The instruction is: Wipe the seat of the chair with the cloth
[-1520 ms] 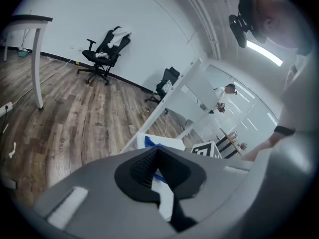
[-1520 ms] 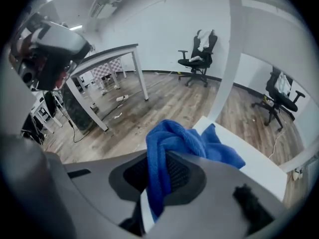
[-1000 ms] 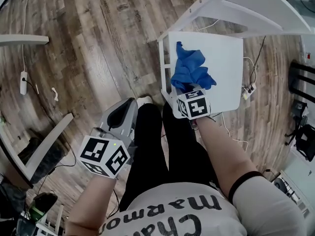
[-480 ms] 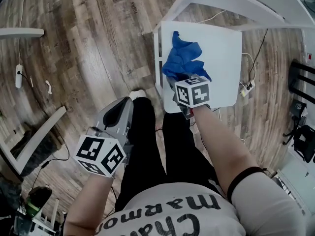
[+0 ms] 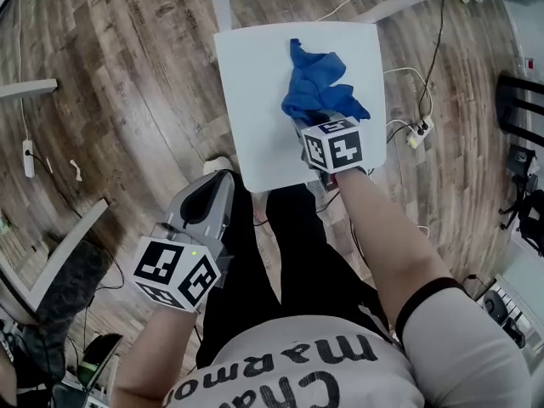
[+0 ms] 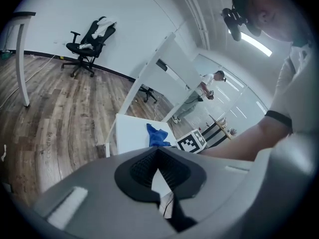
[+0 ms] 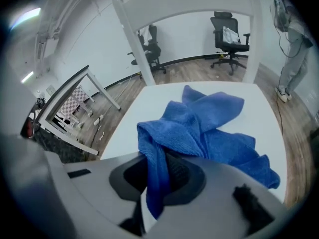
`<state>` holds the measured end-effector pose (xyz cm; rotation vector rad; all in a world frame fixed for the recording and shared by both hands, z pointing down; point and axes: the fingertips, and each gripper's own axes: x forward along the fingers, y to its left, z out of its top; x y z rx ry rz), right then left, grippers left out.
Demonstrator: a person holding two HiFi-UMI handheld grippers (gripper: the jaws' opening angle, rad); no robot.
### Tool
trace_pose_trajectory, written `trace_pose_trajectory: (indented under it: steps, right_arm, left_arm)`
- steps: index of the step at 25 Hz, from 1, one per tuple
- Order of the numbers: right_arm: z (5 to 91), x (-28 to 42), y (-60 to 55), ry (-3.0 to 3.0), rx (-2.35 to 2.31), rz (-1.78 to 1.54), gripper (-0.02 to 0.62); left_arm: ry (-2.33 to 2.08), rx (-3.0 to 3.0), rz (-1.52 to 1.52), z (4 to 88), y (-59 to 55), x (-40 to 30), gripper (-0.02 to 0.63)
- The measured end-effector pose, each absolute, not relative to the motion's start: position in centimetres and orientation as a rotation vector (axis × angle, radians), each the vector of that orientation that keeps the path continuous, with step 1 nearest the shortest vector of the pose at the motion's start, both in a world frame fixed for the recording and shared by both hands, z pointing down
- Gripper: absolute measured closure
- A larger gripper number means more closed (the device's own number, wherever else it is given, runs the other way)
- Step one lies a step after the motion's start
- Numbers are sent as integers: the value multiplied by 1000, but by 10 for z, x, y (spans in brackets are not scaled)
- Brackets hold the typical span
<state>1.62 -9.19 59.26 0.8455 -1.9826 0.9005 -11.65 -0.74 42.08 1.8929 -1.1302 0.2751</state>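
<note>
Change: right gripper (image 5: 321, 119) and crumpled blue microfibre cloth (image 5: 316, 87) have crossed from the seat's left half to its right half.
Right tool: jaws clamped on a fold of the cloth, which lies bunched on the square white chair seat (image 5: 255, 83).
Left gripper (image 5: 208, 195): jaws together, empty, held clear of the chair.
Progress: wiping judged under way; far edge and corners apparently still to cover.

right hand-held gripper (image 7: 159, 183) clamping cloth (image 7: 202, 126), left (image 6: 158, 172) closed
</note>
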Motion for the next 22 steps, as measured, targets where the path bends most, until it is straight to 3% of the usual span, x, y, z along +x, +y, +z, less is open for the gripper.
trace_pose_trajectory:
  steps: [22]
  right_arm:
    - [591, 197, -153, -1930, 1131, 944, 542]
  left_arm:
    - [-1061, 1936, 349, 423, -15, 3, 600]
